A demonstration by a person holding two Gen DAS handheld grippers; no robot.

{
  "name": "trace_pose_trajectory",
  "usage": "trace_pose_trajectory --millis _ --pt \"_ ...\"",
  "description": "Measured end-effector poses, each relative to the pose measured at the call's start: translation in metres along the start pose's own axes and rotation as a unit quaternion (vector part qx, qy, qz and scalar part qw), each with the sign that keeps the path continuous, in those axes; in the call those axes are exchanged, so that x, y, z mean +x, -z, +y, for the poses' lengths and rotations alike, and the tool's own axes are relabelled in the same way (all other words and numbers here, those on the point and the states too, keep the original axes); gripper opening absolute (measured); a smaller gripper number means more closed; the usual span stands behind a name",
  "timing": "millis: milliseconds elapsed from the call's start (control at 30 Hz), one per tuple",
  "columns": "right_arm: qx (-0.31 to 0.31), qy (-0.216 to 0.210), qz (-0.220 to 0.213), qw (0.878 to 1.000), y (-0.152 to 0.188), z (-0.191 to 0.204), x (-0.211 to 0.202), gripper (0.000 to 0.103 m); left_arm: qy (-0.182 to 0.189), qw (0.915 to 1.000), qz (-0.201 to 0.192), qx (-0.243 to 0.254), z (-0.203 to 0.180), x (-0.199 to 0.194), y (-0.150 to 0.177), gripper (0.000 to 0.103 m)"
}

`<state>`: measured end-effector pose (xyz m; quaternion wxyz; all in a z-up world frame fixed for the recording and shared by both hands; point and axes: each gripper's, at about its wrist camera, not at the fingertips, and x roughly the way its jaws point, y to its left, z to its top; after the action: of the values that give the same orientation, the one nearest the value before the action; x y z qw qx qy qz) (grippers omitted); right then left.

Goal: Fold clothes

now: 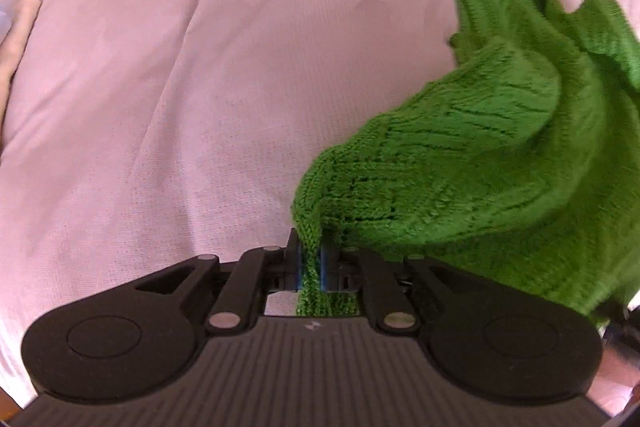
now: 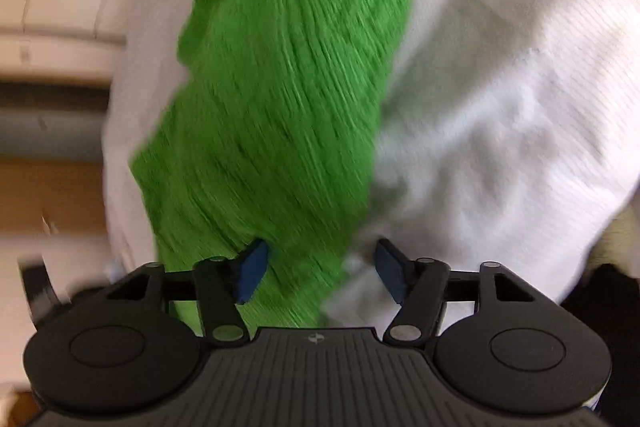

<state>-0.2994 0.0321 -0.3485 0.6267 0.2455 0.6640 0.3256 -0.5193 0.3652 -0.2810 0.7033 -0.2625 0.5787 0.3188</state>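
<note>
Garment: green knit sweater bunched on white cloth-covered surface | left claw: clamped on sweater edge, fabric pinched between blue pads | right claw: apart, sweater lying between pads, left pad touching knit, blurred

Chunky green knit garment on matt, finely woven white sheet.

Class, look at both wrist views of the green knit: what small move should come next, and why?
Probably close the right gripper: its blue fingers stand apart around the green knit without pinching it, while the left gripper already clamps an edge over the white sheet.
</note>
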Motion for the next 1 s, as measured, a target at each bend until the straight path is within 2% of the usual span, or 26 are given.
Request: trace_pose_trajectory --millis 100,167,200,233,267,300,333,400,433,467,533,567,633,733,767,867,933,1000 --pt "-0.064 0.006 -0.018 0.998 -0.025 0.044 -0.022 0.015 0.041 0.999 -0.011 -0.016 0.001 -0.029 0.004 0.005" --pt "-0.154 0.029 -0.051 0.986 -0.044 0.096 -0.053 0.015 0.088 0.9949 -0.026 -0.041 0.004 -0.054 0.009 0.005" --pt "-0.215 0.05 -0.067 0.973 -0.05 0.127 -0.067 0.015 0.112 0.9914 -0.031 -0.059 0.006 -0.064 0.012 0.005" --pt "-0.283 0.076 -0.084 0.953 -0.056 0.16 -0.079 0.015 0.122 0.9895 -0.029 -0.072 0.004 -0.064 0.015 0.005" --pt "-0.345 0.102 -0.082 0.929 -0.063 0.19 -0.085 0.016 0.128 0.988 -0.024 -0.083 0.001 -0.063 0.017 0.006" --pt "-0.383 0.121 -0.061 0.914 -0.068 0.21 -0.081 0.022 0.112 0.9897 -0.008 -0.088 -0.004 -0.054 0.02 0.006" --pt "-0.397 0.131 -0.032 0.908 -0.074 0.221 -0.072 0.034 0.096 0.9909 0.012 -0.093 -0.006 -0.042 0.022 0.006" --pt "-0.386 0.12 0.008 0.915 -0.087 0.218 -0.051 0.055 0.071 0.9894 0.059 -0.112 -0.009 -0.012 0.024 0.006" --pt "-0.356 0.106 0.018 0.928 -0.093 0.204 -0.047 0.055 0.07 0.9879 0.072 -0.118 -0.008 -0.001 0.027 0.006" --pt "-0.309 0.086 0.021 0.947 -0.1 0.182 -0.047 0.055 0.068 0.9866 0.083 -0.124 -0.008 0.008 0.03 0.007" --pt "-0.211 0.046 0.027 0.976 -0.114 0.138 -0.047 0.057 0.064 0.9862 0.083 -0.128 -0.006 0.017 0.033 0.008" --pt "-0.166 0.035 0.026 0.985 -0.115 0.115 -0.05 0.058 0.062 0.986 0.083 -0.13 -0.005 0.021 0.035 0.008" --pt "-0.085 0.027 0.015 0.996 -0.11 0.066 -0.061 0.06 0.062 0.9856 0.082 -0.134 -0.002 0.025 0.032 0.012" --pt "-0.028 0.027 0.008 0.999 -0.094 0.021 -0.071 0.06 0.063 0.9854 0.084 -0.134 0.001 0.029 0.027 0.014" --pt "-0.018 0.011 0.004 1.0 -0.091 0.016 -0.072 0.06 0.063 0.9853 0.086 -0.134 0.0 0.029 0.026 0.014" --pt "-0.009 -0.053 -0.011 0.998 -0.088 0.022 -0.067 0.06 0.063 0.986 0.084 -0.13 -0.002 0.029 0.025 0.014" --pt "-0.024 -0.067 -0.004 0.997 -0.091 0.034 -0.051 0.059 0.066 0.9857 0.081 -0.132 -0.002 0.028 0.025 0.015" --pt "-0.048 -0.058 0.01 0.997 -0.093 0.045 -0.03 0.055 0.077 0.9838 0.081 -0.14 0.002 0.028 0.025 0.02"
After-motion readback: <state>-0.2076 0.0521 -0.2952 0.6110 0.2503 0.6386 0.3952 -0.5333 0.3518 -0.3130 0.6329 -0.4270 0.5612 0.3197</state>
